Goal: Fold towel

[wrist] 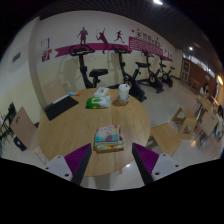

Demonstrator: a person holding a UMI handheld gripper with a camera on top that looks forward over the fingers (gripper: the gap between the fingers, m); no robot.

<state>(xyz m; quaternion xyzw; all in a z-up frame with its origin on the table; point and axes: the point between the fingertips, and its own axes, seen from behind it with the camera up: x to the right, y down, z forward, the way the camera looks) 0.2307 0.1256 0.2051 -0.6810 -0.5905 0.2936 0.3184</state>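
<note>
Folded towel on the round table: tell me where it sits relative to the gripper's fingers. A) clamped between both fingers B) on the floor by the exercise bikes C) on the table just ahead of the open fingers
C: the folded towel lies on the round table, just ahead of the gripper, whose fingers stand apart and untouched by it.

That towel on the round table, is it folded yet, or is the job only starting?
The towel already lies as a small folded stack on the round table. Nothing is in hand: the gripper is open, short of it. Whether further folds remain, I cannot tell.
</note>
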